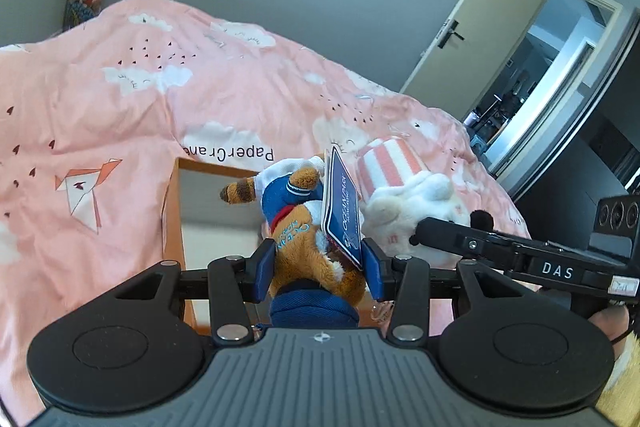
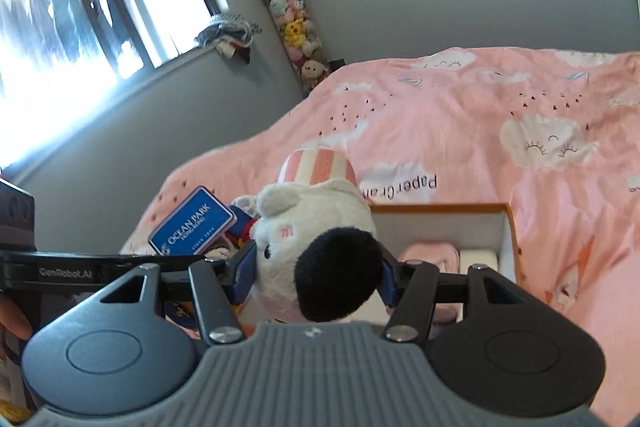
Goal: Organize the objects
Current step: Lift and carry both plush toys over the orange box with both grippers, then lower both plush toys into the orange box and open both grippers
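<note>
Currently left gripper (image 1: 320,259) clamps brown sailor-suit plush (image 1: 298,227), right gripper (image 2: 316,277) clamps white plush (image 2: 308,227); both over orange-rimmed cardboard box (image 2: 508,227), likely for dropping in.

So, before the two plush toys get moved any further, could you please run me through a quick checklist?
1. Left tool clamped on the brown plush in the blue outfit: ok, pads press both sides.
2. Right tool clamped on the white plush with the striped hat: ok.
3. Blue Ocean Park tag clear of the grip: not ok, it lies against the left tool's pad.
4. The two plush toys apart: cannot tell, they sit very close side by side.
5. Orange-edged box on the pink duvet has room: ok, though a pink item and a white item already lie inside.
</note>
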### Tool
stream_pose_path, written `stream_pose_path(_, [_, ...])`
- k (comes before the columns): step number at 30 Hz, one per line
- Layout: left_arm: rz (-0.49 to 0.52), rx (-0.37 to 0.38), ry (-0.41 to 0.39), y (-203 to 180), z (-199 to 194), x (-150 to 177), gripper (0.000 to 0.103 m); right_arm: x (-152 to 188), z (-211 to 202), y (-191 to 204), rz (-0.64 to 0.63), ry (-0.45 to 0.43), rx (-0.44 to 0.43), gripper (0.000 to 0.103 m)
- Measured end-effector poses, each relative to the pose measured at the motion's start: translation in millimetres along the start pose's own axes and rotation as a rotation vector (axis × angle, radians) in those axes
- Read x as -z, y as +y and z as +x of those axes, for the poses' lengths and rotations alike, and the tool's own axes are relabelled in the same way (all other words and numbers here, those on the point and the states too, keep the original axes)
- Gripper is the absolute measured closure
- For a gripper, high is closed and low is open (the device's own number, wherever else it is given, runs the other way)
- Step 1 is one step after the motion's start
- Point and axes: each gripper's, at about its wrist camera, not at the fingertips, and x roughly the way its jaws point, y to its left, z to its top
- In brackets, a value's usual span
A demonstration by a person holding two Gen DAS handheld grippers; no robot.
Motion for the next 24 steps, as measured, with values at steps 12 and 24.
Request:
stream_pose_path(12, [-0.058, -0.151, 0.164, 47.1, 105.8, -22.4, 0.052, 8.8, 127.4, -54.2, 0.117, 0.194, 0.037, 0.043])
stream_pose_path(24, [-0.028, -0.317, 0.268, 61.1, 154.1, -27.1, 0.051, 17.1, 201.7, -83.4, 0.191, 0.359, 0.007, 0.043])
